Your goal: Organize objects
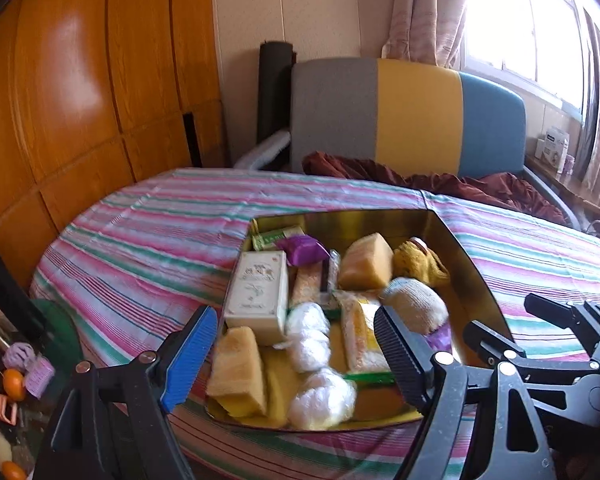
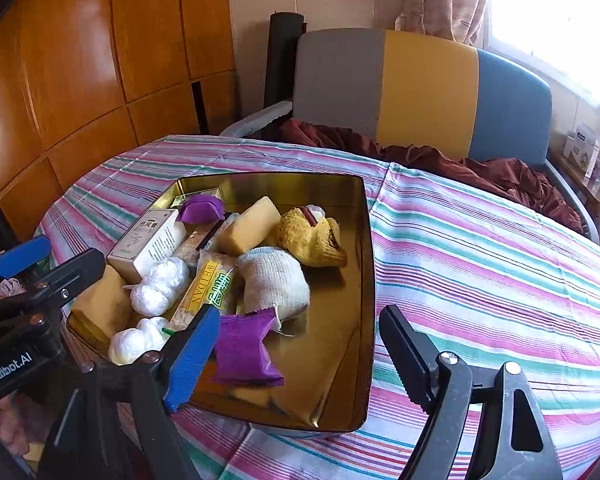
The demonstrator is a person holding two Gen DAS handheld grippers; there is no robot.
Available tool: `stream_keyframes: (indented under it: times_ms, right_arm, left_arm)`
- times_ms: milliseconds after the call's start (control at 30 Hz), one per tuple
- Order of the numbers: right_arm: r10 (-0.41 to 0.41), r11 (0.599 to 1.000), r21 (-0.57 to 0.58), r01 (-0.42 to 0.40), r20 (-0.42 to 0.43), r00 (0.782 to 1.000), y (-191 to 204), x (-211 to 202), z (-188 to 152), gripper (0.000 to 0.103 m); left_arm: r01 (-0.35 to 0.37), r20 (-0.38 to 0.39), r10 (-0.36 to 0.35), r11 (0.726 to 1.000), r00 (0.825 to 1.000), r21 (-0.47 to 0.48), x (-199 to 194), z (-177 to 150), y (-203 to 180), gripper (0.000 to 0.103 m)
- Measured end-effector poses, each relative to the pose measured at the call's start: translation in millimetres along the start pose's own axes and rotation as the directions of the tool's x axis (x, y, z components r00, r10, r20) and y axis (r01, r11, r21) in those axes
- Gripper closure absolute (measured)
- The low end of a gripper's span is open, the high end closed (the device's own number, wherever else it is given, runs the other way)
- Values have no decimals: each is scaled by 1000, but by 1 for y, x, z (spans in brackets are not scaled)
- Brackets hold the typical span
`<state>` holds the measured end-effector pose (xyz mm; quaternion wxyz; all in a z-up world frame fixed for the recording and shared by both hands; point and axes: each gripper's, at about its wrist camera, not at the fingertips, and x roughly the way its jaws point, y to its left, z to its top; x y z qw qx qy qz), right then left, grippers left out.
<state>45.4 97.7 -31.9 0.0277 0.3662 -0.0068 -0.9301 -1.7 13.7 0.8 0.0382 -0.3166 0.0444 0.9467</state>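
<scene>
A gold tin (image 2: 365, 240) sits on the striped tablecloth (image 2: 480, 248), holding sponges (image 2: 252, 224), a white box (image 2: 148, 240), white plastic balls (image 2: 160, 284), a yellow sock (image 2: 312, 236), a pale sock (image 2: 272, 284) and snack packets. A purple packet (image 2: 244, 348) lies flat in the tin's near corner, beside the blue finger of my right gripper (image 2: 300, 314), which is open with its pads off the packet. My left gripper (image 1: 296, 316) hovers open over the tin (image 1: 460, 248), nothing gripped. In the left wrist view the right gripper (image 1: 504, 320) is at the right.
A grey, yellow and blue chair (image 1: 416, 116) with a maroon cloth (image 1: 440, 184) stands behind the table. Wooden panels (image 1: 80, 100) line the left wall. Oranges and hair rollers (image 1: 28, 368) lie low on the left. Boxes (image 1: 552, 148) rest on the window sill.
</scene>
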Motion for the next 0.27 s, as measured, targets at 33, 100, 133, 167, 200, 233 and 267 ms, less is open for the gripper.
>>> stream_keyframes:
  times_ms: [33,100,133,167,200,233,267]
  right_arm:
    - [1,1000,-3,-1,-2,1000,1,1,0,21]
    - [1,1000,-10,-1,-6,1000,3,2,1,21]
    - [2,1000,-13,-2,-6,1000,4,2,1,21]
    - [4,1000,-14,-4,-7,1000,5,3,1,21]
    - [4,1000,-16,-5,-7,1000,5,3,1,21]
    - [5,1000,-16,-5,-6,1000,6,3,1,21]
    - [6,1000,-16,-6,-5,1000,6,2,1,21]
  left_arm:
    - [1,5,-1,1000,1000,1,1,0,0,22]
    - [9,0,-9,1000,1000,-7,2,0,2,23]
    - [10,1,-10,1000,1000,-11,1,0,3,24]
    - [10,-1,-10,1000,1000,-14,2,0,3,24]
    - [9,-3,-9,1000,1000,-17,2,0,4,24]
    - [13,-8,-13,1000,1000,-21,3,1,5,24]
    - [20,-15,-20,999,1000,-25,4,1,5,24]
